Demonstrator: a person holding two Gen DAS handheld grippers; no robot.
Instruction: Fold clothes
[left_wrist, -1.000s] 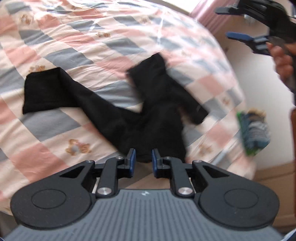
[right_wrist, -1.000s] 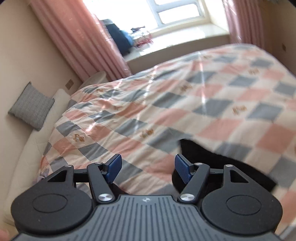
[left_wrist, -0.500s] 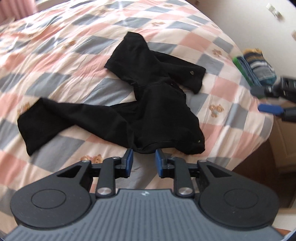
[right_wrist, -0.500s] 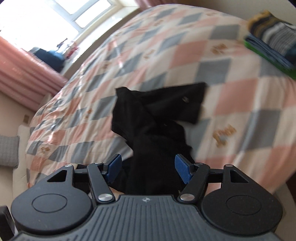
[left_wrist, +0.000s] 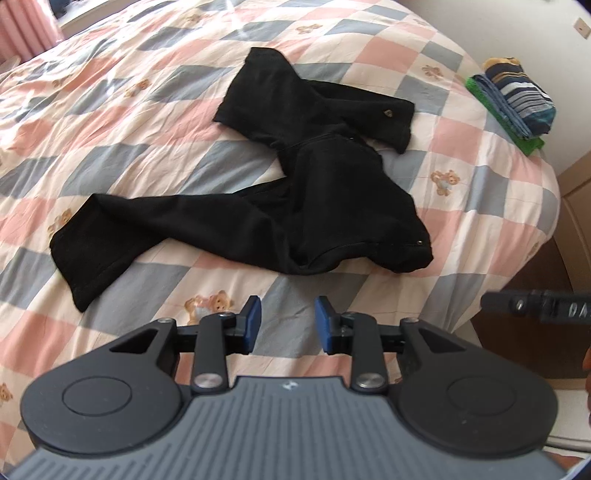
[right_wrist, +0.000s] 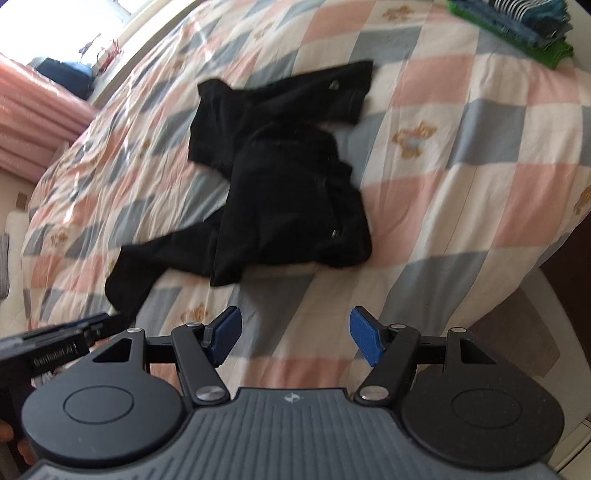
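Black trousers (left_wrist: 295, 192) lie crumpled on the checked quilt (left_wrist: 110, 110), legs splayed, just beyond both grippers. Nearest, the left gripper (left_wrist: 287, 320) hovers over the quilt's near edge, its jaws opening with nothing between them. The right gripper (right_wrist: 295, 341) stands spread wide, empty too. Farther off, a stack of folded clothes (left_wrist: 513, 103) sits at the bed's corner.

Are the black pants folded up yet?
Not yet. The black pants lie crumpled on the quilt, one leg stretched sideways, the other bent back.
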